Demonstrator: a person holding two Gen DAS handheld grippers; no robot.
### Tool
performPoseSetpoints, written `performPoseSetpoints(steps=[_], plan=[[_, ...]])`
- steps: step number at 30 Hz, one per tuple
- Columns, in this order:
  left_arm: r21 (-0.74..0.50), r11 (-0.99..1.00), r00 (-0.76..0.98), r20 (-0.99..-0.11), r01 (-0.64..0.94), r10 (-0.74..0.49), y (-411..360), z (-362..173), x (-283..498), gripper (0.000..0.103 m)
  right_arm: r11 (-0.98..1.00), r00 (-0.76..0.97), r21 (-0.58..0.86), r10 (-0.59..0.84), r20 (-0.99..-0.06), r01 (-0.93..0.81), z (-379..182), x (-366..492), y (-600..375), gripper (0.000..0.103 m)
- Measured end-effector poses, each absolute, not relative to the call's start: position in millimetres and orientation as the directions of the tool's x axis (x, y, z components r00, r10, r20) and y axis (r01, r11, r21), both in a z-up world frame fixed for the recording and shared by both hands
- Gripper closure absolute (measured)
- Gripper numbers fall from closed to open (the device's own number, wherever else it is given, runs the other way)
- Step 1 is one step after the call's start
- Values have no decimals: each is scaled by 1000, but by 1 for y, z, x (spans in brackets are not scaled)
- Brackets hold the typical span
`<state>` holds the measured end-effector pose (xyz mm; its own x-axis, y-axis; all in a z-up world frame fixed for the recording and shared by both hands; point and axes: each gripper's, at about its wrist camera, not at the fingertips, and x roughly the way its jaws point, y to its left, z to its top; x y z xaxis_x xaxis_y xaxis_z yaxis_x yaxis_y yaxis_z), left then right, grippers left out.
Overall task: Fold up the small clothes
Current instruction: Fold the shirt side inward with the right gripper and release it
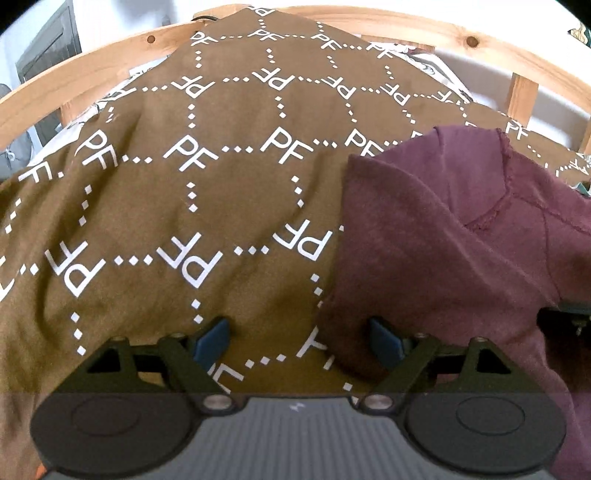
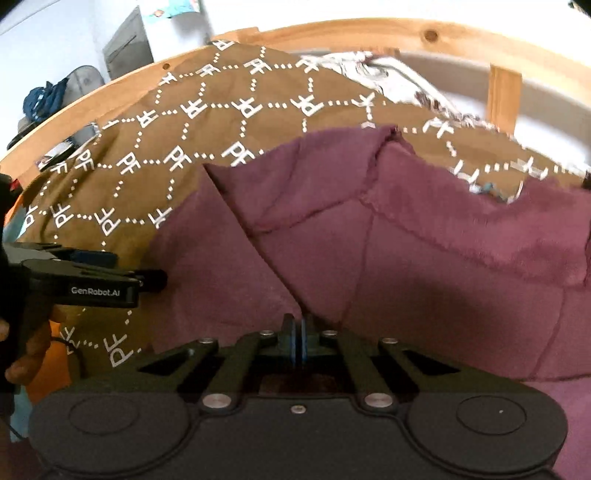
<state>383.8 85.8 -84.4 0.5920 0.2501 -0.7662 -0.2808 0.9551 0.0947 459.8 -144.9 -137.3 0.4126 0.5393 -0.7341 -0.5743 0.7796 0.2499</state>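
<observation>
Right gripper (image 2: 298, 341): jaws pressed together, apparently pinching a fold edge of the maroon garment (image 2: 406, 266); the contact is partly hidden by the pads. Left gripper (image 1: 297, 338): jaws wide, nothing between them, 1 blue pad (image 1: 384, 341) just beside the garment's left edge. Garment lies rumpled on a brown "PF"-patterned blanket (image 1: 207, 206). Beyond: a wooden frame rail (image 1: 424, 27), then a white wall (image 2: 74, 40).
</observation>
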Motion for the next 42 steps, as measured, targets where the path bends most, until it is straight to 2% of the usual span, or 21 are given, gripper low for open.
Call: performPoseSetpoints(steps=[3,5,8,10,15,19,21,23,25,31,34,37,39,42], plan=[[33,958,592,-780,-285,202,94,-77,380,16,784,423,273,551,-720,-557,-130,451,-157,78],[-43,952,601,-784,-303,156,102,-73,373,10,803,461,246,529,-712,-543,-121,439,-172,53],[-176,922,620,-780,-346,83,106,-69,361,6,839,529,157,462,-712,-521,-108,409,-202,38],[-169,931,642,-762,-323,85,102,-65,359,6,875,565,115,399,-722,-470,-107,389,-223,31],[-111,921,696,-690,-373,199,94,-45,370,5,958,635,9,196,-747,-286,-119,340,-262,27],[-10,890,647,-690,-457,324,93,-45,402,5,990,658,-22,75,-749,-138,-130,317,-282,18],[28,872,603,-712,-488,360,97,-53,419,5,995,650,-29,43,-759,-100,-137,313,-288,18],[48,860,560,-739,-508,373,102,-62,430,6,996,647,-22,37,-761,-83,-141,315,-290,18],[19,849,568,-735,-529,371,106,-62,429,6,997,668,-10,42,-743,-73,-138,313,-291,18],[-31,836,587,-726,-547,357,113,-54,425,6,996,755,33,81,-651,-78,-118,309,-286,18],[63,838,541,-737,-542,405,107,-58,436,6,992,774,70,123,-621,-102,-112,313,-281,7],[150,834,520,-720,-531,460,93,-65,438,5,991,763,41,126,-634,-129,-118,320,-271,7],[161,831,520,-713,-532,471,90,-67,439,5,996,773,16,79,-630,-88,-118,321,-271,8],[174,829,517,-708,-532,480,88,-67,439,3,995,765,52,98,-637,-84,-117,320,-275,6]])
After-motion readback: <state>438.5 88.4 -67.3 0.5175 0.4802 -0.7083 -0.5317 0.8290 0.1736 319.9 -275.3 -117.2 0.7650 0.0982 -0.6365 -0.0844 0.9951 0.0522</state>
